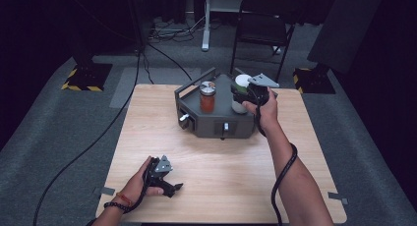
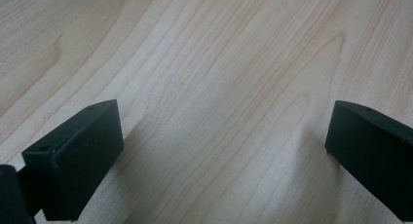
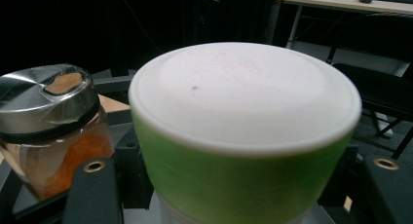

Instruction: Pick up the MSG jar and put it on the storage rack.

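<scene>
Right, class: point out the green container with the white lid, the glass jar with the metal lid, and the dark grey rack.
green container (image 3: 234, 185), right gripper view, on its green wall.
glass jar (image 3: 53, 160), right gripper view, on its orange-filled glass side.
dark grey rack (image 1: 209, 127), high view, on its front wall.

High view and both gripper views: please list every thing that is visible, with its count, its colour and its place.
table: one, light wood, centre
rack: one, dark grey, far middle of table
glass jar: one, orange contents, metal lid, on rack, left
canister: one, green with white lid, on rack, right, between the right jaws
folding chair: one, black, behind table
left gripper: one, black, jaws open, near edge of table
right gripper: one, black, jaws shut on canister
</scene>
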`<state>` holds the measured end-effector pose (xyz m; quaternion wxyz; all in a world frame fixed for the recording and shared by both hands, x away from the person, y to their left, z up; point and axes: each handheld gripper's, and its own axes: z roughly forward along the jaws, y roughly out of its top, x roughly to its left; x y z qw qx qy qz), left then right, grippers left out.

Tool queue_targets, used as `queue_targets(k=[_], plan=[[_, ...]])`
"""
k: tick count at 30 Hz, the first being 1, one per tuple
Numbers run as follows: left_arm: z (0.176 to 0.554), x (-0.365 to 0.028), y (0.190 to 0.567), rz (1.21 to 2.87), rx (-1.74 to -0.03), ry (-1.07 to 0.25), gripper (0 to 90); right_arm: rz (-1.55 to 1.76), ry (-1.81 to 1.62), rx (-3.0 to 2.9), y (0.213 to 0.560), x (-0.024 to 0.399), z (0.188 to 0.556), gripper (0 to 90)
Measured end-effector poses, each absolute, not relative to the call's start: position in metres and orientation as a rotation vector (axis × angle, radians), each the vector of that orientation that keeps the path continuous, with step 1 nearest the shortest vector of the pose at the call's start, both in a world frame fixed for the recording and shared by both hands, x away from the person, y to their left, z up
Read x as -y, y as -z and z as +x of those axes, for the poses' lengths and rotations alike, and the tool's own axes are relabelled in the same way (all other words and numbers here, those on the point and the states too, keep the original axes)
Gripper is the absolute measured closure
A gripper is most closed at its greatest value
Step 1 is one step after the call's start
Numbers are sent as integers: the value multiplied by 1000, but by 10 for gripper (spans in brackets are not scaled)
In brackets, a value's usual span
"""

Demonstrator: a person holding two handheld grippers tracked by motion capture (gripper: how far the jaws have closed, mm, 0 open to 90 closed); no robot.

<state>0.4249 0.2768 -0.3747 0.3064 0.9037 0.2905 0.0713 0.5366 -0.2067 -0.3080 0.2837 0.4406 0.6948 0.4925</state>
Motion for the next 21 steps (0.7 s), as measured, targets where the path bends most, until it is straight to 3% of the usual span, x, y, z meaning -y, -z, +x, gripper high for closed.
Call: queue_targets(k=[21], plan=[[425,-277,375,2391,-769,-190,1,1151,-1327,-1866,319,215,538,316]])
